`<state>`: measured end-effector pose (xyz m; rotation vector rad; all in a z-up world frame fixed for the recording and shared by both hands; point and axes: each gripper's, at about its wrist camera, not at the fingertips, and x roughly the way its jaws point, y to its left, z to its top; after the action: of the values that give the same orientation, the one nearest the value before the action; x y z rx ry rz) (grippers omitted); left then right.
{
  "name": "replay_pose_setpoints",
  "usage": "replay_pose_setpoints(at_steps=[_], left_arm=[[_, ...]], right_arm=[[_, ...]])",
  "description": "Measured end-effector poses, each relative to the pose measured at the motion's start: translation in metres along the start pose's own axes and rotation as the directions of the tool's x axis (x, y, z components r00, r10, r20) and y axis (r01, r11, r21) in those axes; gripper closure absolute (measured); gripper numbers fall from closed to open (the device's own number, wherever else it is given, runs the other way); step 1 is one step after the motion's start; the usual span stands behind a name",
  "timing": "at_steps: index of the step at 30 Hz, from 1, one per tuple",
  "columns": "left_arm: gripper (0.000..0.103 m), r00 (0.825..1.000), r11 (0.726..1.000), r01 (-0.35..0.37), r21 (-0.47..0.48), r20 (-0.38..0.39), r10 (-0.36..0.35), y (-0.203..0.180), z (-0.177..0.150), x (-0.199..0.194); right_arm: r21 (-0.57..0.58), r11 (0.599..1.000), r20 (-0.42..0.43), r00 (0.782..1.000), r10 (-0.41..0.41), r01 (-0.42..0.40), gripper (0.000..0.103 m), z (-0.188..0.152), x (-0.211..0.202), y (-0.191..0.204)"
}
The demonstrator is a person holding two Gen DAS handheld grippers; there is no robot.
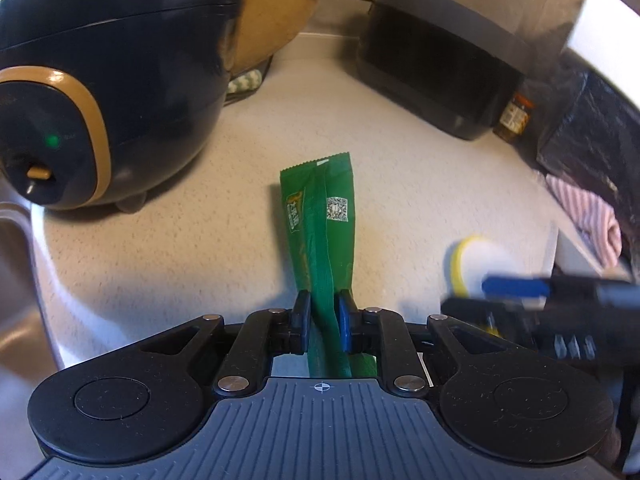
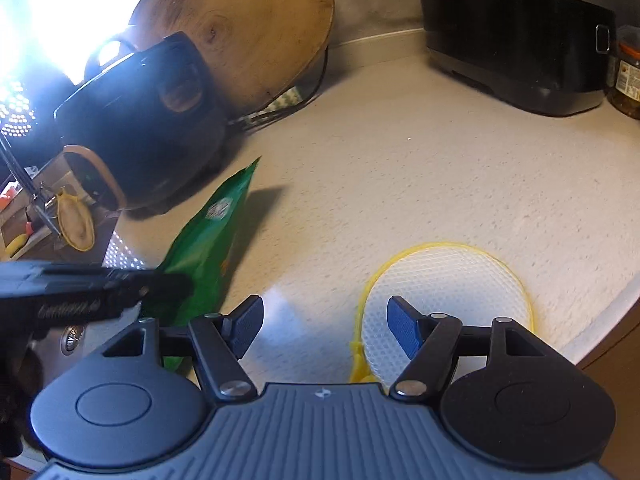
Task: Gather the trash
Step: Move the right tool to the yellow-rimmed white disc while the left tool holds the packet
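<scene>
Pinched near its lower end by the left gripper (image 1: 324, 314), a thin, crinkly green foil snack wrapper (image 1: 320, 216) – light, limp, slippery – raised off the speckled cream countertop (image 2: 420, 168), right of the dark blue rice cooker (image 1: 100, 92). Best gripped flat across a sealed end. Right gripper (image 2: 324, 326) spread, empty, over the yellow-rimmed white mesh disc (image 2: 448, 280); open counter beyond the cooker, rounded counter edge near the disc.

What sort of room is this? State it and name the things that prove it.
Most likely a home kitchen counter. A dark rice cooker stands beside the edge of a steel sink, a round wooden chopping board leans against the wall, and a food jar sits next to a black appliance.
</scene>
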<state>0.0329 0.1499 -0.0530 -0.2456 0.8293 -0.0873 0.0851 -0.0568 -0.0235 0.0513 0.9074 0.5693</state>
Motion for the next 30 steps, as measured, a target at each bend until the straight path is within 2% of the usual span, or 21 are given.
replay_pose_setpoints(at_steps=[2, 3, 6, 8, 15, 17, 18, 20, 23, 26, 30], left_arm=[[0.085, 1.000, 0.999, 0.028, 0.016, 0.006, -0.028, 0.001, 0.010, 0.007], [0.085, 0.999, 0.999, 0.036, 0.030, 0.004, -0.036, -0.001, 0.016, 0.011], [0.085, 0.997, 0.995, 0.073, 0.070, -0.002, -0.073, -0.013, 0.026, 0.023], [0.085, 0.995, 0.990, 0.095, 0.102, -0.016, -0.093, -0.023, 0.030, 0.031], [0.085, 0.987, 0.969, 0.158, 0.190, -0.062, -0.149, -0.055, 0.031, 0.051], [0.085, 0.983, 0.961, 0.177, 0.211, -0.076, -0.164, -0.063, 0.031, 0.056], [0.085, 0.982, 0.958, 0.184, 0.219, -0.083, -0.169, -0.067, 0.030, 0.058], [0.085, 0.981, 0.954, 0.188, 0.233, -0.093, -0.171, -0.073, 0.028, 0.060], [0.085, 0.982, 0.952, 0.184, 0.246, -0.094, -0.166, -0.079, 0.028, 0.061], [0.085, 0.978, 0.949, 0.202, 0.243, -0.107, -0.180, -0.078, 0.027, 0.056], [0.085, 0.976, 0.949, 0.209, 0.236, -0.112, -0.187, -0.071, 0.025, 0.048]], right_arm=[[0.002, 1.000, 0.041, 0.999, -0.021, 0.021, 0.033, -0.001, -0.011, 0.006], [0.000, 0.998, 0.074, 0.996, -0.059, 0.059, 0.033, -0.002, -0.018, 0.007], [0.012, 0.976, 0.155, 0.964, -0.215, 0.216, 0.031, -0.001, -0.034, 0.001], [0.035, 0.958, 0.159, 0.945, -0.287, 0.285, 0.023, -0.002, -0.037, -0.008], [0.212, 0.916, 0.120, 0.922, -0.369, 0.340, 0.023, -0.015, -0.040, -0.052], [0.263, 0.913, 0.104, 0.932, -0.348, 0.312, 0.024, -0.018, -0.039, -0.064], [0.288, 0.916, 0.097, 0.944, -0.316, 0.278, 0.027, -0.018, -0.036, -0.070], [0.316, 0.924, 0.077, 0.965, -0.251, 0.215, 0.055, -0.017, -0.032, -0.075], [0.277, 0.946, 0.070, 0.978, -0.194, 0.168, 0.056, -0.016, -0.030, -0.061], [0.242, 0.968, 0.046, 0.996, -0.082, 0.069, 0.056, -0.028, -0.037, -0.040], [0.170, 0.985, 0.041, 0.999, 0.007, -0.014, 0.056, -0.047, -0.054, -0.011]])
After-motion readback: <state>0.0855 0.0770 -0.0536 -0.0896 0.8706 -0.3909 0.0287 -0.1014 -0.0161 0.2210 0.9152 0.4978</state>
